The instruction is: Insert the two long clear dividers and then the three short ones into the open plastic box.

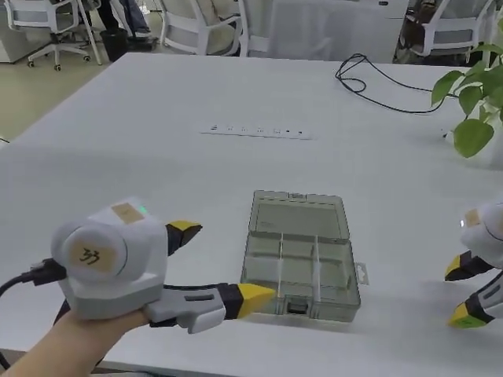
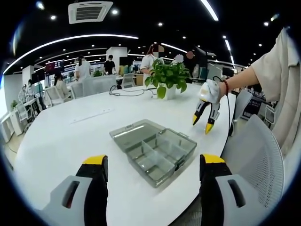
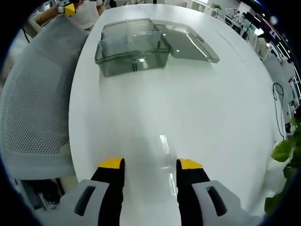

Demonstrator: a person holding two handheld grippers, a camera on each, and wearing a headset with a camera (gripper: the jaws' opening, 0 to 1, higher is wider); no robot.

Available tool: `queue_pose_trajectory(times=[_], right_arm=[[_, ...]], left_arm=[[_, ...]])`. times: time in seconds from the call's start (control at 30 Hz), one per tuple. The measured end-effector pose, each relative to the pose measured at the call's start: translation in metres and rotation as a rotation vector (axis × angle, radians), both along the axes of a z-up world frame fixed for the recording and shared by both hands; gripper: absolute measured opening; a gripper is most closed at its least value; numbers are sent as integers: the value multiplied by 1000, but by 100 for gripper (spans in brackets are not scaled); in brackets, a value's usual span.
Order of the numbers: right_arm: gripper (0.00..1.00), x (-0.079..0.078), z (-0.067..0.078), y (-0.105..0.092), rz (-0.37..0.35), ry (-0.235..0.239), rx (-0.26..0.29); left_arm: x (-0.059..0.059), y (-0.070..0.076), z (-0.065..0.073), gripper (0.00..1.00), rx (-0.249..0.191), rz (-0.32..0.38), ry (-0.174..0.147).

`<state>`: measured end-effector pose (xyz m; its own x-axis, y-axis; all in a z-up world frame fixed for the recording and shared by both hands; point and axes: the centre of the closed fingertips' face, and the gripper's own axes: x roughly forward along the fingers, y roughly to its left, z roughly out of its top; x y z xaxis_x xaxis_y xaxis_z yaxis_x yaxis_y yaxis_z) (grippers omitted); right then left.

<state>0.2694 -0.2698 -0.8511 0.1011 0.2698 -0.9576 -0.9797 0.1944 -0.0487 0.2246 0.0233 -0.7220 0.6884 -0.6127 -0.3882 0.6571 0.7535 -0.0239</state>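
The open box (image 1: 299, 259) sits close to the near edge of the white table (image 1: 157, 157). Its lid (image 1: 297, 212) lies flat on the far side and its latch faces the near edge. Clear dividers (image 1: 280, 267) already split the tray into compartments, though their number is hard to tell.

The left gripper (image 1: 222, 263) hovers just left of the box. It is spread wide and grasps nothing, and its lower tip is just beside the near left corner of the tray. In the left gripper view the box (image 2: 155, 150) lies straight ahead between the tips of the left gripper (image 2: 154, 160).

The right gripper (image 1: 464, 292) hangs well to the right of the box, near the table's near edge. It is released and empty. In its own view, bare tabletop runs between the right gripper (image 3: 150, 165) and the box (image 3: 134, 47).

The table is bare to the left and far of the box. A socket strip (image 1: 255, 131) is set in its middle, a black cable (image 1: 377, 82) lies at the far right, and plant leaves (image 1: 471, 102) reach in from the right. A mesh chair (image 3: 33, 103) stands against the near edge. White office chairs (image 1: 196, 27) line the far side, and the left gripper view shows people (image 2: 82, 68) at desks under ceiling lights.
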Motion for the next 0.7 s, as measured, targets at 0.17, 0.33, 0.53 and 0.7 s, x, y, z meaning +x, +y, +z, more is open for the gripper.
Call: queue_pose_trajectory(times=[0.17, 0.33, 0.53, 0.7], right_arm=[[42, 0, 0, -1, 27, -4, -10], [41, -1, -1, -1, 47, 17, -15], [38, 0, -2, -2, 29, 37, 9], [34, -1, 0, 0, 26, 28, 18]], left_arm=[[-1, 1, 0, 80, 12, 2, -6], [-2, -1, 1, 79, 16, 1, -8], [-3, -2, 2, 78, 28, -5, -13], [-4, -2, 1, 77, 34, -5, -9]])
